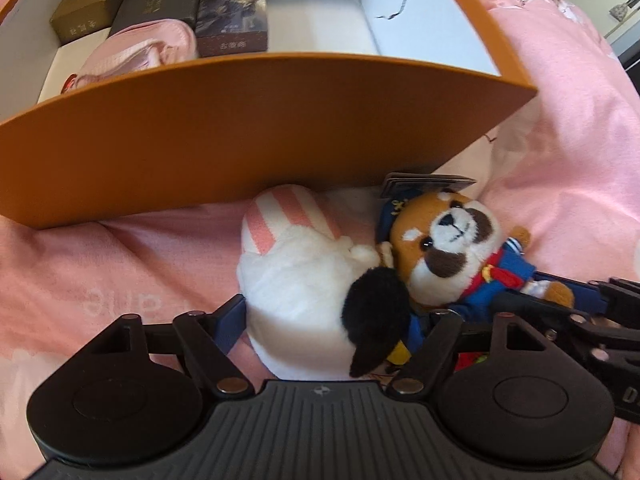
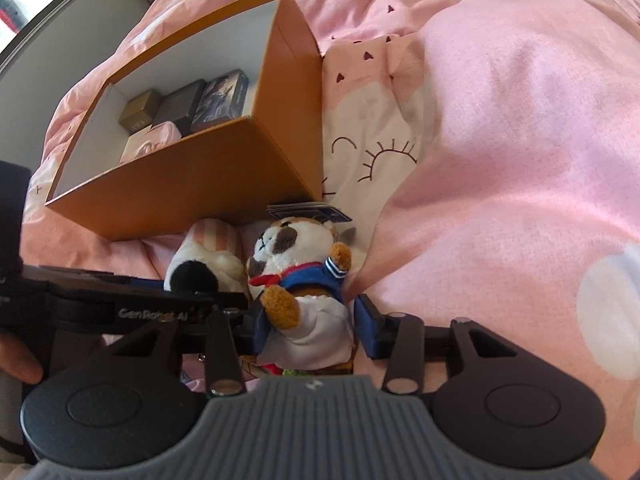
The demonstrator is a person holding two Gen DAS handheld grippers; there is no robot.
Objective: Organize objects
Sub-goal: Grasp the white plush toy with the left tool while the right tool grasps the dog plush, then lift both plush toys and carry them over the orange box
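A white plush with a pink-striped end and a black patch (image 1: 304, 280) lies on the pink bedspread in front of the orange box (image 1: 240, 128). My left gripper (image 1: 336, 320) has its blue pads on either side of this plush, closed against its body. A red-panda plush in a blue sailor suit (image 1: 452, 248) lies right of it. In the right wrist view my right gripper (image 2: 308, 328) is closed on the sailor plush's (image 2: 296, 264) lower body. The white plush (image 2: 208, 260) lies left of it there, by the box (image 2: 192, 184).
The box holds three small dark boxes (image 1: 160, 8) and a pink pouch (image 1: 140, 52) at its left end; its right part is bare white. A dark card (image 1: 424, 182) lies behind the sailor plush's head. Rumpled pink bedding (image 2: 500, 160) rises to the right.
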